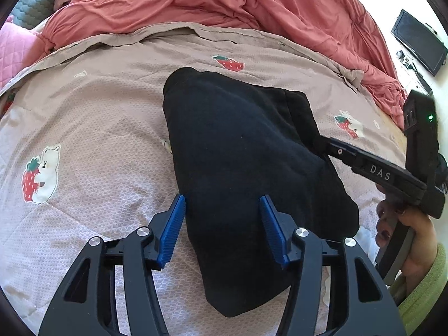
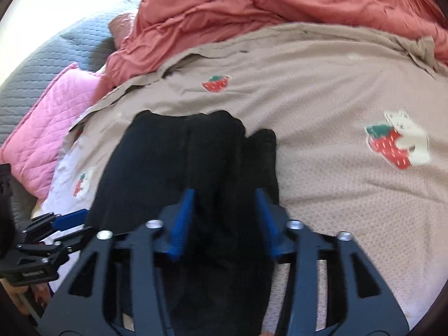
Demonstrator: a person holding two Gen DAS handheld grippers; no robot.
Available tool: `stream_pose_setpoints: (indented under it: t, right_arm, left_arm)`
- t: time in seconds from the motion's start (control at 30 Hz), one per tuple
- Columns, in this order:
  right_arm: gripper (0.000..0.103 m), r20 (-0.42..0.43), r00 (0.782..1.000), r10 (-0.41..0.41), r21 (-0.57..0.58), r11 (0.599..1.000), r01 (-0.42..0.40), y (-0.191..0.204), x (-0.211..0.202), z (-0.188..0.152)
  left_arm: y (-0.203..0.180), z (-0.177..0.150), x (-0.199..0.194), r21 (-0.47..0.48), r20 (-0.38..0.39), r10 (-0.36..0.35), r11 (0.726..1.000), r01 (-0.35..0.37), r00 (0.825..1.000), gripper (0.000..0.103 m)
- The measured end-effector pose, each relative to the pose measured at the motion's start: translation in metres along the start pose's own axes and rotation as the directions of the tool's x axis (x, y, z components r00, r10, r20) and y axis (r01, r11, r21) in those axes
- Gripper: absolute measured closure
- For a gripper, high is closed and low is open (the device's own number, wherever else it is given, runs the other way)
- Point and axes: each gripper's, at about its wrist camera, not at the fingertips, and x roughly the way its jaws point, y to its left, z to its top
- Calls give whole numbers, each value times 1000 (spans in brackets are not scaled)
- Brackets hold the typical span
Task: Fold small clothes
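Black garment (image 1: 246, 168) lies in the middle of the bed, on the strawberry-print quilt (image 1: 98, 140), already doubled into a compact wedge with a thicker layered edge on one side. Left hand-held gripper (image 1: 222, 221) hangs over its near end, blue pads spread and not pressing the cloth. Right hand-held gripper (image 2: 224, 212) straddles a raised fold, jaws apart, no pinch visible. Judging by the shape, most folding is done; a final fold or smoothing may remain.
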Motion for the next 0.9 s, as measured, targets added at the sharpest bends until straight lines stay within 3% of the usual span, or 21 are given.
stream_pose_setpoints:
  t: [0.2,0.37,0.43,0.5,0.9]
  right_arm:
    - [66,-27,996,90,83,993,-87,-10,11,-6]
    - [73,-10,1000,2,-66,998,-3,16,6,-2]
    - [78,-12,1000,1,-75,997,-2,17,7,-2]
    - [90,-18,1000,24,-68,997,-25,16,10,-4]
    - [96,51,997,-52,-176,983,61,36,-12,7]
  left_arm:
    - [1,-1,5,-9,-5,-9,1000,9,1000,44]
    - [3,-1,5,-14,-6,-14,1000,14,1000,43]
    - [3,-1,6,-12,-7,-12,1000,12,1000,43]
    - [2,-1,7,-9,-9,-11,1000,11,1000,43]
    - [-14,3,-5,37,6,-4,999,4,1000,45]
